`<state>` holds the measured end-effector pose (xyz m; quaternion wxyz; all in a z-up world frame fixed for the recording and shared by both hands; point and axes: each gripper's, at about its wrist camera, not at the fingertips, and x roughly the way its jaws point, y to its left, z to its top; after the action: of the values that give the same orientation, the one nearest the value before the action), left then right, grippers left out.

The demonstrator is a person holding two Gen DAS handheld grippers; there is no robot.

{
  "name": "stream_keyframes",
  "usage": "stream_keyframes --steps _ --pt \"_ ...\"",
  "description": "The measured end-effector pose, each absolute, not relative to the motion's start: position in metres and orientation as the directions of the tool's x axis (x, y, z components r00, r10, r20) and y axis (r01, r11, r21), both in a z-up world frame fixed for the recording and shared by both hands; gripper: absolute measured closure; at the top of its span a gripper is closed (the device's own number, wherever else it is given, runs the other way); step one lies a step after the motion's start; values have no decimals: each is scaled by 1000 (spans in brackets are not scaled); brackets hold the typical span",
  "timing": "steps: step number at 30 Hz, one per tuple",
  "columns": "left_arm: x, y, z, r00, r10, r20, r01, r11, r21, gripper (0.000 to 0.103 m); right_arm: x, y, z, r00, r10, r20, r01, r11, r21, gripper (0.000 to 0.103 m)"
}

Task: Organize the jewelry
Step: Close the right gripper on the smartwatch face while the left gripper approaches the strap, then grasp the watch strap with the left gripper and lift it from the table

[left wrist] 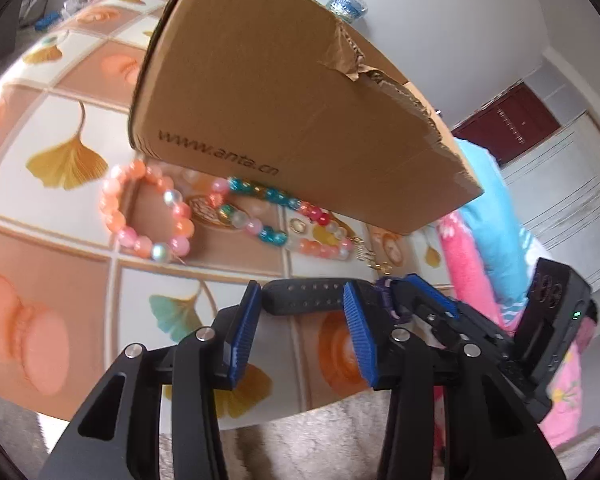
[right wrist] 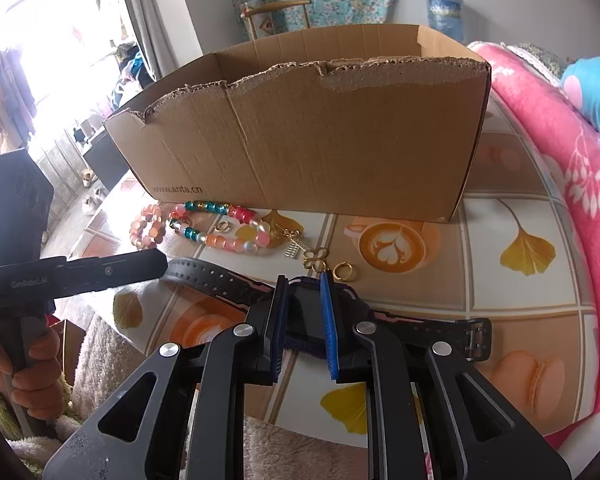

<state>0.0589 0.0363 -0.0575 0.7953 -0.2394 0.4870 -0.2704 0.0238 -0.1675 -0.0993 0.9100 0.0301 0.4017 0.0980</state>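
Observation:
A dark watch [right wrist: 304, 312] with a purple case lies flat near the table's front edge, its black strap [left wrist: 304, 300] stretched left and right. My right gripper [right wrist: 303, 292] is shut on the case, a blue pad against each side. My left gripper [left wrist: 300, 292] stands open at the strap's free end, which lies lengthwise across the gap and touches the left pad. Behind the watch, an orange-pink bead bracelet [left wrist: 148, 212] and a multicoloured bead strand [left wrist: 276, 216] lie in front of the cardboard box [right wrist: 320, 132]. Gold rings [right wrist: 344, 270] and a gold charm [right wrist: 316, 258] lie close by.
The open-topped box with torn edges stands across the back of the leaf-and-coffee patterned table [right wrist: 520, 300]. A pink flowered blanket [right wrist: 560, 160] borders the right side. A gloved hand [right wrist: 32, 360] holds the left gripper at the left. A fluffy cream cloth hangs below the table's front edge.

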Motion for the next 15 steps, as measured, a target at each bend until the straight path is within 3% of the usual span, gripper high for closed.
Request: stream_keyframes --steps 8,15 --pt "57 30 -57 360 -737 -572 225 663 -714 61 20 -175 -98 661 206 -722 -152 978 140 88" --pt "59 19 -50 348 -741 -575 274 667 -693 56 19 -176 -99 666 209 -716 -156 978 140 88"
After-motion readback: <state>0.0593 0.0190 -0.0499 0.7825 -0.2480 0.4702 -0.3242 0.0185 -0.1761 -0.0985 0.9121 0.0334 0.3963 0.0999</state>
